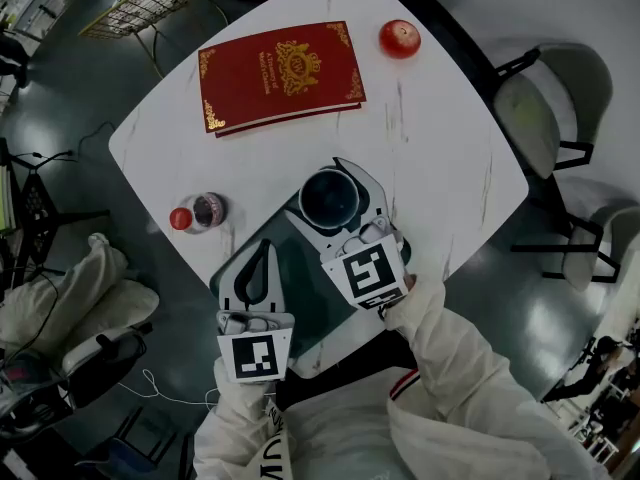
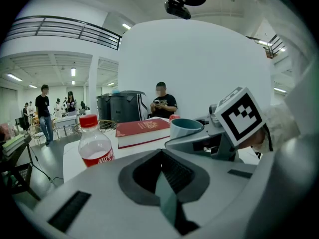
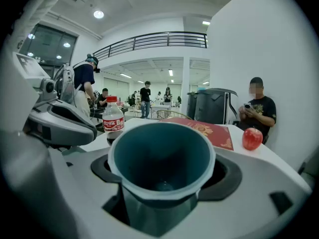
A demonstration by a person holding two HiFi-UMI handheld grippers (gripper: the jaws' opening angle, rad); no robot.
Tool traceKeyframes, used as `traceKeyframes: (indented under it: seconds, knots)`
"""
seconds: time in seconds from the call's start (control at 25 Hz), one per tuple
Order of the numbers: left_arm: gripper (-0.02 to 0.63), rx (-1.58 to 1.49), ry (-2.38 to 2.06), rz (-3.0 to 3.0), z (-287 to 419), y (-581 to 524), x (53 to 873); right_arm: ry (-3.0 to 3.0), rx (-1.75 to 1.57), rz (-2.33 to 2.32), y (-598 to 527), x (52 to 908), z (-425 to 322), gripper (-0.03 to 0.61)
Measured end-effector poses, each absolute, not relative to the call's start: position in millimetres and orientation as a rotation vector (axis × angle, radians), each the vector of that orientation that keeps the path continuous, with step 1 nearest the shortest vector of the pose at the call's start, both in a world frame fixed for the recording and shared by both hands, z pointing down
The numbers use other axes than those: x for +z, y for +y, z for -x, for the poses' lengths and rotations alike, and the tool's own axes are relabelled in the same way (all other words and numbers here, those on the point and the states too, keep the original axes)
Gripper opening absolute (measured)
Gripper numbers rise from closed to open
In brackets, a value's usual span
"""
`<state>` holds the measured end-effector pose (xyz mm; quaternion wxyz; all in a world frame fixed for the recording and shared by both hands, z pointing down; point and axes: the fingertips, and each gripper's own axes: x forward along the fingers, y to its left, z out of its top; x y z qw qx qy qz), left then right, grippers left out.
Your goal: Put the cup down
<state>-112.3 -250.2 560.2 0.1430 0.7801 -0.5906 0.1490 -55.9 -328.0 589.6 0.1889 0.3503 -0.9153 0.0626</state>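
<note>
A cup (image 1: 329,198) with a white rim and a dark teal inside stands upright between the jaws of my right gripper (image 1: 320,190), which is shut on its sides. In the right gripper view the cup (image 3: 162,161) fills the middle and looks empty. It is over the near part of the white table (image 1: 440,158); whether its base touches the top is hidden. My left gripper (image 1: 264,247) rests to the left and nearer me, tips together and holding nothing. From the left gripper view the cup (image 2: 185,128) shows at right, in the other gripper.
A red book (image 1: 280,73) lies at the far side, a red apple (image 1: 399,38) to its right. A red-capped bottle (image 1: 200,211) stands left of the cup. A dark mat (image 1: 305,293) lies by the near edge. Chairs (image 1: 545,108) stand at right.
</note>
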Motion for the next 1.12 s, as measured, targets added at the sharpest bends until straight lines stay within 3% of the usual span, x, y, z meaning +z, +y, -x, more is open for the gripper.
traceKeyframes:
  seconds: [1.12]
  knots:
    - [0.011, 0.454, -1.668, -2.223, 110, -241, 575, -2.628, 0.268, -0.952, -330, 589, 59, 0.429]
